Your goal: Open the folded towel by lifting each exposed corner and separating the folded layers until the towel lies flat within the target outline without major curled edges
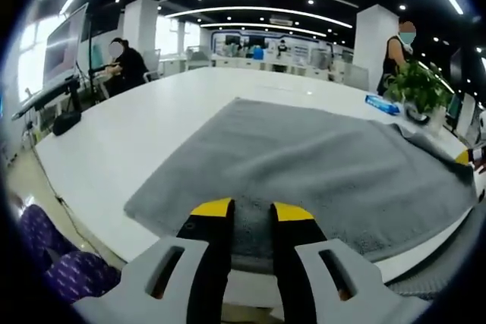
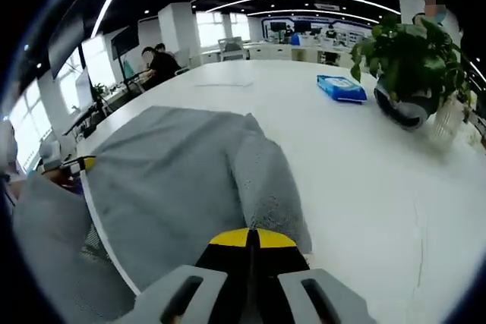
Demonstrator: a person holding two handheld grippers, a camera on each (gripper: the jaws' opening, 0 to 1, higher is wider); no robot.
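Spreading wide over the table [image 1: 114,142], the towel [image 1: 304,165] looks mostly open: right gripper [image 2: 250,239] pinches a still-bunched edge, left gripper [image 1: 250,214] stands narrowly open at the near hem.

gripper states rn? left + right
Left hand-held gripper: open, jaws apart over the grey towel edge.
Right hand-held gripper: shut on the towel's corner.
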